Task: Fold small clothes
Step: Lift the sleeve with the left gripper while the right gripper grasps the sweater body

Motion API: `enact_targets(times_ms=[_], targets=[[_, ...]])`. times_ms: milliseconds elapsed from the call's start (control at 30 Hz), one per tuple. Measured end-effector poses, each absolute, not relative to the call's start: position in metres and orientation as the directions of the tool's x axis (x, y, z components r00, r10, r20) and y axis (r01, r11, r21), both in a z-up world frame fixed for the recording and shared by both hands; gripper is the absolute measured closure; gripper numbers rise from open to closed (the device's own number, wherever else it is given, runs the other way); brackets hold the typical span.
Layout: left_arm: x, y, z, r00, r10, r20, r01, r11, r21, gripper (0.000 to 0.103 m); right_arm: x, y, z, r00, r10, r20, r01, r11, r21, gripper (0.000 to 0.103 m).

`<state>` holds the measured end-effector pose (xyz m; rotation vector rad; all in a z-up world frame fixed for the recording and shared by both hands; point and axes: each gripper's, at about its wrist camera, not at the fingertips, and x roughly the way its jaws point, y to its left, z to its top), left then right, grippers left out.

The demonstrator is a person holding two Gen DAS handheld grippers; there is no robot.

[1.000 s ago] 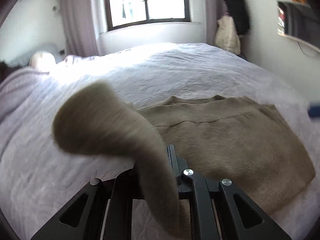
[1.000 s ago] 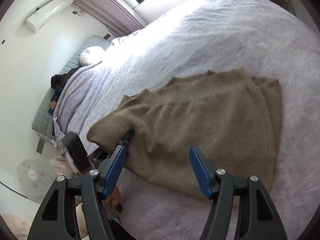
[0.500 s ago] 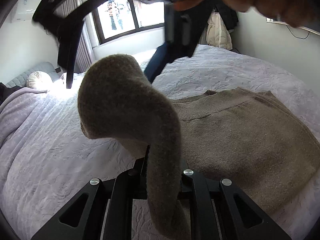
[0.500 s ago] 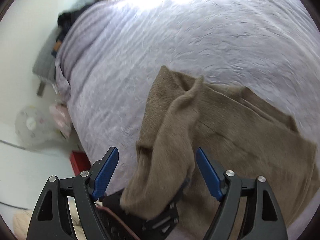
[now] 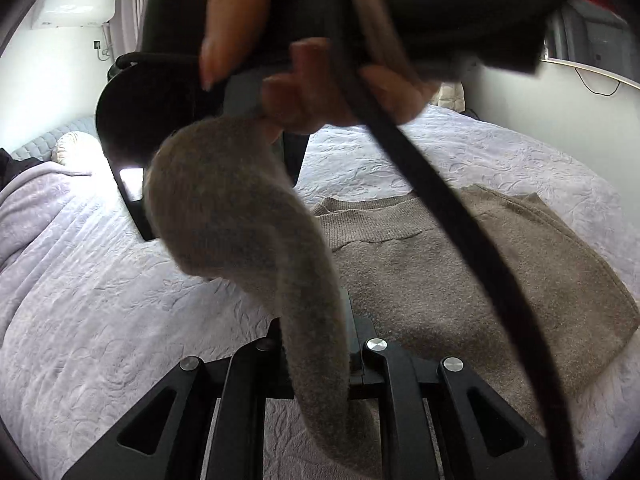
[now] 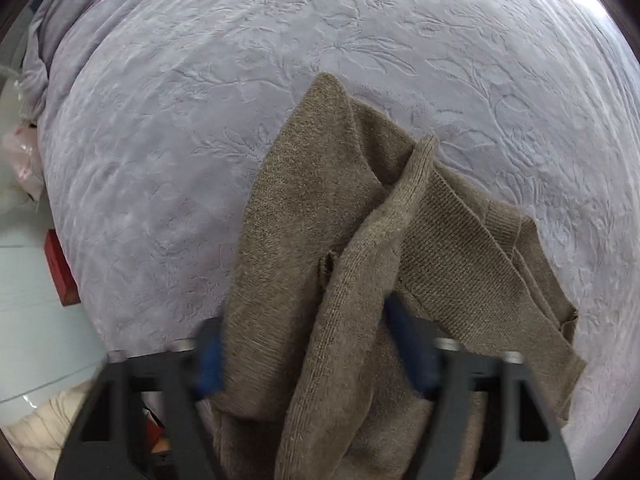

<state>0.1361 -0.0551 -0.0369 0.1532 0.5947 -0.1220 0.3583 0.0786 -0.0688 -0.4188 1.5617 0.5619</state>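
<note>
The brown sweater (image 6: 320, 208) is spread on the bed (image 6: 180, 128), its sleeve (image 5: 248, 216) is clamped in the left gripper (image 5: 316, 340), while the right gripper's (image 6: 316, 344) jaws have just been closing around that sleeve.

Brown knitted sweater (image 6: 320, 216) lies on the bed, one sleeve (image 5: 256, 240) lifted.

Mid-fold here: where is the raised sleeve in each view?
Left wrist: sleeve arcs up from bottom centre to upper left.
Right wrist: sleeve runs diagonally from bottom centre toward the middle, between the blue pads.
Shared landmark: lilac bedspread.
</note>
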Motion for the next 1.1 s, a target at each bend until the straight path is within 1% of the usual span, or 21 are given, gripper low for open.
enact_targets(times_ms=[67, 267, 300, 333, 433, 533, 667, 767, 833, 900, 967, 1033, 1100], targets=[[0.133, -0.053, -0.033, 0.823, -0.082, -0.562, 0.169, 0.980, 0.104, 0.089, 0.353, 0.071, -0.058, -0.025, 0.091, -0.996, -0.585, 0.806, 0.088, 0.074], [0.122, -0.069, -0.009, 0.831, -0.118, -0.544, 0.215, 0.970, 0.118, 0.089, 0.340, 0.011, -0.006, 0.136, 0.268, -0.954, -0.516, 0.841, 0.163, 0.077], [0.121, -0.074, -0.003, 0.828, -0.126, -0.547, 0.225, 0.967, 0.119, 0.089, 0.335, -0.005, 0.006, 0.177, 0.295, -0.939, -0.503, 0.847, 0.172, 0.085], [0.120, -0.079, 0.001, 0.825, -0.136, -0.549, 0.237, 0.965, 0.116, 0.089, 0.332, -0.019, 0.015, 0.199, 0.316, -0.928, -0.486, 0.854, 0.186, 0.087], [0.114, -0.101, 0.010, 0.820, -0.168, -0.547, 0.279, 0.952, 0.125, 0.089, 0.321, -0.070, 0.034, 0.249, 0.375, -0.893, -0.426, 0.870, 0.247, 0.087], [0.105, -0.132, 0.010, 0.814, -0.188, -0.549, 0.329, 0.929, 0.169, 0.089, 0.305, -0.127, 0.042, 0.305, 0.429, -0.850, -0.359, 0.879, 0.315, 0.087], [0.092, -0.173, -0.004, 0.798, -0.204, -0.567, 0.396, 0.887, 0.238, 0.089, 0.280, -0.204, 0.028, 0.363, 0.473, -0.802, -0.250, 0.879, 0.405, 0.087], [0.084, -0.198, -0.023, 0.769, -0.223, -0.599, 0.457, 0.847, 0.272, 0.089, 0.264, -0.261, -0.001, 0.388, 0.493, -0.778, -0.147, 0.867, 0.476, 0.087], [0.082, -0.209, -0.033, 0.748, -0.230, -0.623, 0.489, 0.825, 0.283, 0.089, 0.259, -0.288, -0.027, 0.385, 0.494, -0.780, -0.081, 0.860, 0.504, 0.087], [0.079, -0.219, -0.045, 0.733, -0.217, -0.645, 0.505, 0.809, 0.302, 0.089, 0.254, -0.310, -0.058, 0.371, 0.495, -0.786, -0.010, 0.848, 0.529, 0.087], [0.078, -0.221, -0.052, 0.723, -0.209, -0.659, 0.513, 0.802, 0.308, 0.089, 0.251, -0.322, -0.079, 0.378, 0.530, -0.759, 0.028, 0.813, 0.581, 0.087], [0.077, -0.220, -0.051, 0.722, -0.211, -0.659, 0.517, 0.798, 0.311, 0.089, 0.246, -0.326, -0.090, 0.404, 0.568, -0.717, 0.037, 0.773, 0.634, 0.087], [0.075, -0.216, -0.048, 0.711, -0.227, -0.665, 0.529, 0.796, 0.293, 0.089, 0.246, -0.324, -0.089, 0.411, 0.567, -0.713, 0.029, 0.774, 0.632, 0.087]])
